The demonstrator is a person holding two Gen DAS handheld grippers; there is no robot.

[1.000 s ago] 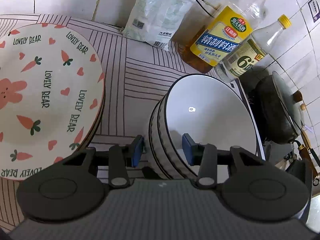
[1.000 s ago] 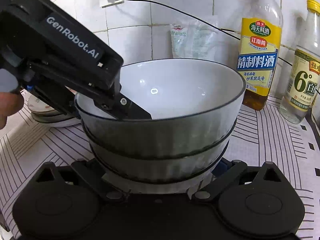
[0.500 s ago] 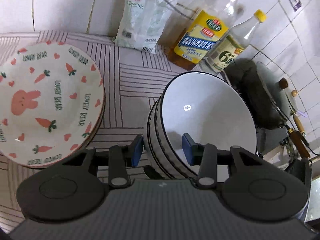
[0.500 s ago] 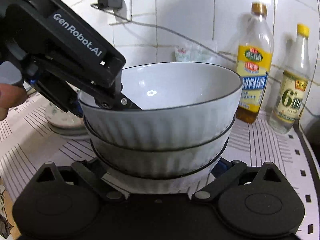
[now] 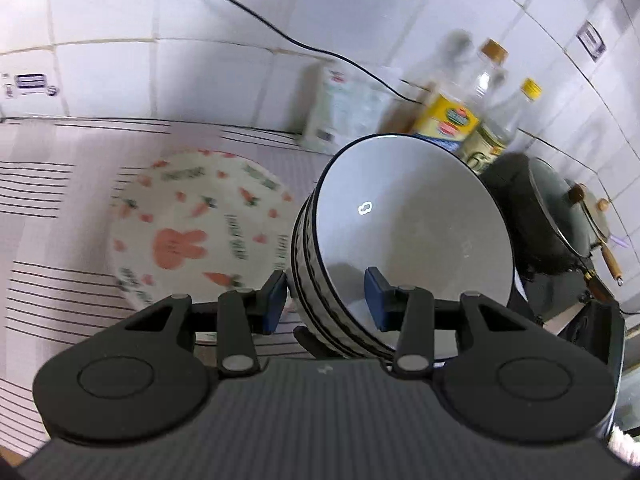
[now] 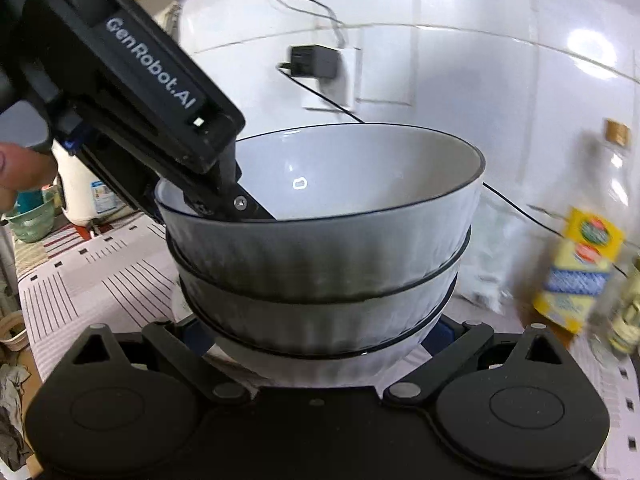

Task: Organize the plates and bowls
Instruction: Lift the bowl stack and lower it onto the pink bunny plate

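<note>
A stack of white ribbed bowls with black rims [image 5: 416, 232] [image 6: 320, 264] is held in the air by both grippers. My left gripper [image 5: 326, 300] is shut on the near rim of the stack, one blue pad outside and one inside the top bowl. My right gripper [image 6: 320, 336] is shut around the base of the stack; its fingertips are mostly hidden under the bowls. The left gripper's body [image 6: 132, 92] shows in the right wrist view. A stack of rabbit-and-carrot "Lovely Bear" plates [image 5: 196, 228] lies on the counter below, left of the bowls.
A striped cloth [image 5: 48, 240] covers the counter. At the tiled back wall stand a white bag [image 5: 344, 112], two bottles [image 5: 452, 120] [image 6: 584, 268] and a cable. A dark lidded pot [image 5: 548, 216] sits at right. A green bowl [image 6: 30, 220] and white jar stand far left.
Both grippers have lifted the bowl stack well above the counter. The plates and bottles now look smaller and lower, and the view is motion-blurred.
</note>
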